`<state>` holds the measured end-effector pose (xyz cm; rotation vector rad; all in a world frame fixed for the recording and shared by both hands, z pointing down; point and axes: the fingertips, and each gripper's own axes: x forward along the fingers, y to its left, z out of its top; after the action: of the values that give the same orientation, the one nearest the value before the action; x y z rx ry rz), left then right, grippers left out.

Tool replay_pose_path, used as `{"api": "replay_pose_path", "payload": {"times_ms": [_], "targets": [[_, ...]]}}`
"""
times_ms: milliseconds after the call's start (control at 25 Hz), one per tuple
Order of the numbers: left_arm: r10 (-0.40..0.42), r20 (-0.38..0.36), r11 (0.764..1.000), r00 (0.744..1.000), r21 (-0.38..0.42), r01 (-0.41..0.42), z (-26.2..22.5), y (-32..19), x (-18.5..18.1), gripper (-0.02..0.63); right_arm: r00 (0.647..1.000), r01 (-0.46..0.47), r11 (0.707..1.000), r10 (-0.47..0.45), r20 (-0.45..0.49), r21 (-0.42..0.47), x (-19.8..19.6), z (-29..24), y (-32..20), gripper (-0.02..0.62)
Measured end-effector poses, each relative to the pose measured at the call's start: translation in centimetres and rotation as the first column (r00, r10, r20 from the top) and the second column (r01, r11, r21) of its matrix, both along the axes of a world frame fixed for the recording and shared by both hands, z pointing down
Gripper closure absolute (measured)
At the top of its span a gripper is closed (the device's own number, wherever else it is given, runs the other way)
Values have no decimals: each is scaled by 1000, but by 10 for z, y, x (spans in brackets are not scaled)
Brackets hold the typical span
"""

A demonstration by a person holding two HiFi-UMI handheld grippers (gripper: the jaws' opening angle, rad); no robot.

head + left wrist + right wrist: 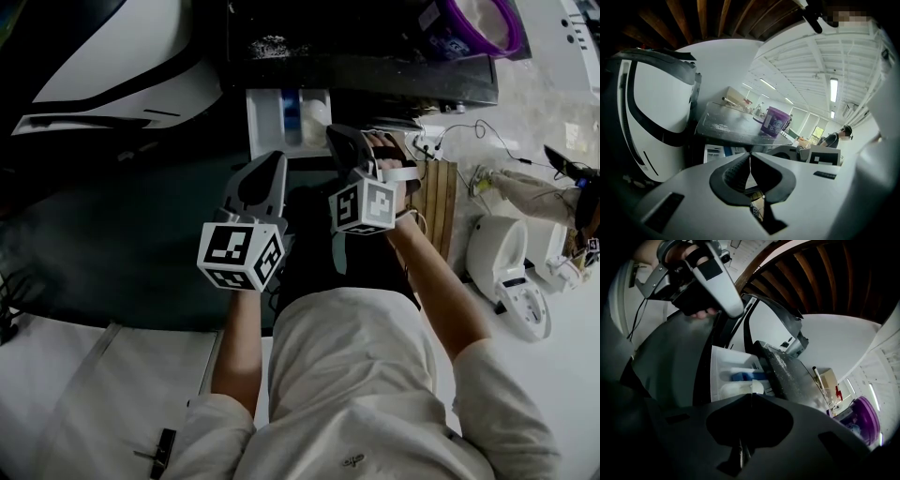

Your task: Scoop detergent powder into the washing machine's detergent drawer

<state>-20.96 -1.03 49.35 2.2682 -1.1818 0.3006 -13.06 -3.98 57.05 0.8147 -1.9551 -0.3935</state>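
The white detergent drawer (281, 117) stands pulled out of the dark washing machine (112, 234), with a blue insert and pale powder in it. It also shows in the right gripper view as drawer (733, 376). A purple detergent tub (480, 23) sits on the machine's top at the far right, and the left gripper view shows the same tub (774, 121). My left gripper (272, 161) hovers just in front of the drawer, shut and empty (750, 155). My right gripper (339, 133) is beside the drawer's right corner, shut too, nothing visible between its tips (751, 394).
A white curved appliance body (112, 56) lies at the back left. On the floor to the right are a wooden slat board (438, 192), cables (469, 127) and white devices (511, 267). The person's torso fills the lower middle.
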Motion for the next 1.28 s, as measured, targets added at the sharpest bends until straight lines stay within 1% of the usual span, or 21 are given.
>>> {"api": "replay_pose_path", "payload": {"times_ms": [320, 600, 1080, 1280], "targets": [[-5, -11, 1000, 1000, 4, 5, -3, -1, 2, 586, 996, 50, 998, -46, -77, 47, -1, -2, 4, 586], [1, -6, 1000, 1000, 6, -1, -5, -1, 3, 586, 991, 75, 994, -66, -118, 78, -2, -8, 9, 586], [5, 13, 1000, 1000, 7, -5, -6, 6, -1, 586, 992, 61, 992, -48, -113, 113, 1, -18, 11, 586], [3, 17, 1000, 1000, 10, -3, -8, 10, -2, 586, 997, 37, 994, -30, -72, 107, 0, -22, 14, 586]]}}
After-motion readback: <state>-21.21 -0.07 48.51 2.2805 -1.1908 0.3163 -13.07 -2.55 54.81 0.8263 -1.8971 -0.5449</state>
